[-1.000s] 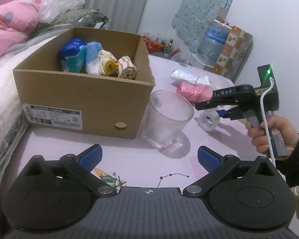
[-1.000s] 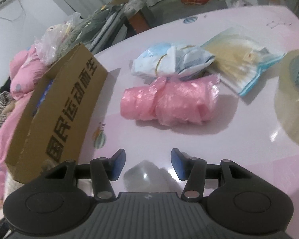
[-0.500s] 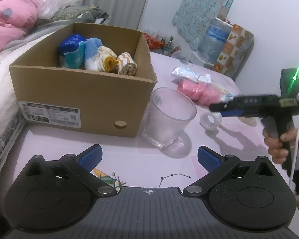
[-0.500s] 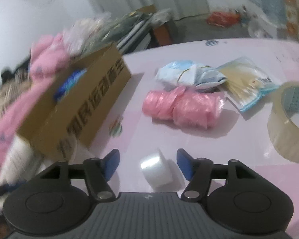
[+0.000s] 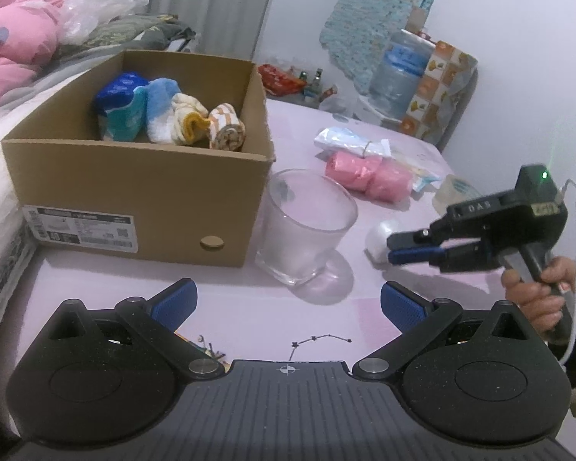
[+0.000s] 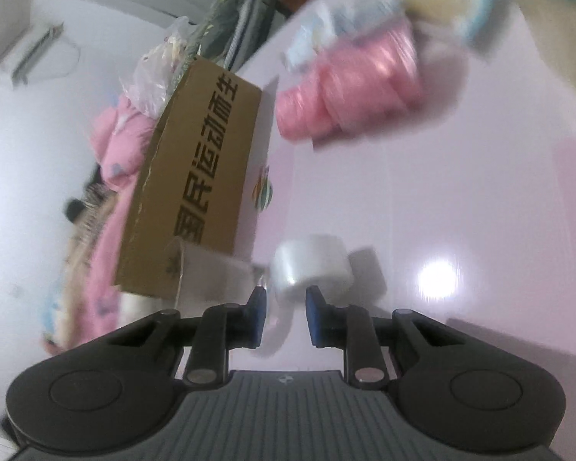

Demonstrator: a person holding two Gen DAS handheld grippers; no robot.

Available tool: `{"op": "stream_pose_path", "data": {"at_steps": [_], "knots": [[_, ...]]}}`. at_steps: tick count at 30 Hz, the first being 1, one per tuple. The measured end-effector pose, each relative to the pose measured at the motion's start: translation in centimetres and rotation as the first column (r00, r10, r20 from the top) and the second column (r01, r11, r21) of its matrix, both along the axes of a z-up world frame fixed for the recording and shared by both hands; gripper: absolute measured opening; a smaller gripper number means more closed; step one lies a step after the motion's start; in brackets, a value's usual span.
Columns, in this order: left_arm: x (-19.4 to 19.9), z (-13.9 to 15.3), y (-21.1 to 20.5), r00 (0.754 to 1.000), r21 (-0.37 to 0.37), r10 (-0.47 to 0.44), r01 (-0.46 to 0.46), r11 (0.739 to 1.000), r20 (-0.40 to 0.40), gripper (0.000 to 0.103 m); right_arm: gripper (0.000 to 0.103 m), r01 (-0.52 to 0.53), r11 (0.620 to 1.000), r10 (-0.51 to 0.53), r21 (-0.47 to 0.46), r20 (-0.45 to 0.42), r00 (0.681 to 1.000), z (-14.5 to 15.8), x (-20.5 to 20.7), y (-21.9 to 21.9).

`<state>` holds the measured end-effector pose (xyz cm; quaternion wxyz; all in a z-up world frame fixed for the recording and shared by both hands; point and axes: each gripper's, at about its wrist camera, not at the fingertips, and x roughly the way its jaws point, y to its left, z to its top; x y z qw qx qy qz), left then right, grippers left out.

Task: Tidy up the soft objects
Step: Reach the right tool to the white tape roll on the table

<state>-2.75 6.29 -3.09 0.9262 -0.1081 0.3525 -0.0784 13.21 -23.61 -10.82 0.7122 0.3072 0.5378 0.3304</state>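
Object: white plastic roll (image 6: 312, 265), on the pink bench (image 6: 460, 211) near the glass (image 5: 307, 226).
Handling: likely light, squashy, slippery film; take across its sides.
Right tool (image 6: 286, 317): jaws just closed in, narrow, roll's near end between pads; firm grip unconfirmed.
Left tool (image 5: 288, 303): spread wide, empty.

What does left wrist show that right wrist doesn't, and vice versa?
Left wrist only: rolled socks inside the cardboard box, the water jug, the open left gripper, and a hand holding the right gripper.

Right wrist only: printed lettering on the box side, and the right gripper's jaws, just closing, narrowed around the white roll.

Both: box, white roll, pink bag roll, pink table, glass cup.
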Motion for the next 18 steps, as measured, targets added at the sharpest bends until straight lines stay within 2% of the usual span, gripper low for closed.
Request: {"op": "stream_pose_path", "data": {"at_steps": [2, 7, 11, 13, 14, 15, 18], "knots": [[0.1, 0.0, -0.3, 1.0, 0.004, -0.009, 0.009, 1.0, -0.001, 0.102, 0.03, 0.024, 1.0, -0.023, 0.007, -0.026, 0.999, -0.6, -0.6, -1.0], [0.5, -0.2, -0.9, 1.0, 0.009, -0.028, 0.028, 1.0, -0.009, 0.102, 0.031, 0.085, 0.996, -0.085, -0.032, -0.013, 0.996, -0.7, -2.2, -3.9], [0.8, -0.2, -1.6, 0.999, 0.015, -0.043, 0.044, 0.999, -0.013, 0.102, 0.035, 0.093, 0.989, -0.082, -0.115, 0.094, 0.992, 0.9, -2.8, -4.1], [0.7, -0.2, -1.9, 0.999, 0.022, -0.048, 0.048, 0.999, -0.011, 0.102, 0.046, 0.086, 0.987, -0.065, -0.134, 0.15, 0.987, 1.7, -2.8, -3.5], [0.7, -0.2, -2.0, 0.999, 0.026, -0.05, 0.05, 0.998, -0.011, 0.102, 0.061, 0.08, 0.987, -0.055, -0.137, 0.18, 0.982, 2.1, -2.8, -3.0], [0.6, -0.1, -2.0, 0.999, 0.03, -0.05, 0.05, 0.998, -0.01, 0.102, 0.07, 0.077, 0.987, -0.048, -0.141, 0.202, 0.978, 2.4, -2.6, -2.4], [0.4, 0.0, -2.1, 0.999, 0.04, -0.043, 0.043, 0.998, -0.011, 0.102, 0.071, 0.048, 0.989, -0.014, -0.139, 0.232, 0.973, 2.8, -1.6, -0.2]]}}
